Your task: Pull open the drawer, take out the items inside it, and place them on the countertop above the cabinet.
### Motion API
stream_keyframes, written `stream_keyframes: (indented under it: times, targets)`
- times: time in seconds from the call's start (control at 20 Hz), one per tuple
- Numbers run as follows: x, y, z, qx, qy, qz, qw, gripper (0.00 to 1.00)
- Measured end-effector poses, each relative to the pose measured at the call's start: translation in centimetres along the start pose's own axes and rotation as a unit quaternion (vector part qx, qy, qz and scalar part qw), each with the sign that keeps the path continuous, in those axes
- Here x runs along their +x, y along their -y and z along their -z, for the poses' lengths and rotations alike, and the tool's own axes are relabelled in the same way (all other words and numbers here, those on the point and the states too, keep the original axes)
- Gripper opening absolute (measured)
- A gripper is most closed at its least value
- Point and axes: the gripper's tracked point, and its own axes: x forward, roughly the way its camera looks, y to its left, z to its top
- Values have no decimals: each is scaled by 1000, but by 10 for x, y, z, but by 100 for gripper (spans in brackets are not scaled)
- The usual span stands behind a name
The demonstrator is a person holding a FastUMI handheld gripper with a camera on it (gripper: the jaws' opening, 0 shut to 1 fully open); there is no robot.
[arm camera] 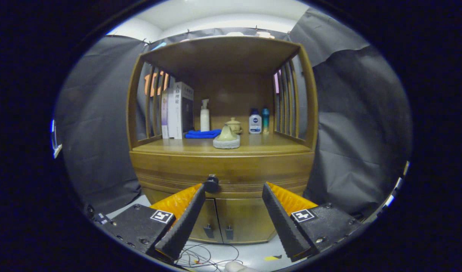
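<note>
Drawer (223,173) closed, contents hidden; knob (211,184) beside spread tongs (234,187).

Dim booth – sharp centre – bowed edges

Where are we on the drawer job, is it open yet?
Nothing looks done: the drawer is closed, flush with the cabinet front. In hand: the hand-held gripper is open, its left fingertip at the drawer knob, not clamping it. Left: grip the knob, pull, lift out whatever is inside onto the countertop.
</note>
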Motion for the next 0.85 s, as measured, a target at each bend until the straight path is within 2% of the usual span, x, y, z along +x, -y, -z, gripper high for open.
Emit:
stream_keyframes:
  times: [0.4, 0.85]
  targets:
    - [-92, 47, -17, 18, 39, 16, 999, 99]
    - [-122, 65, -11, 11, 36, 26, 999, 99]
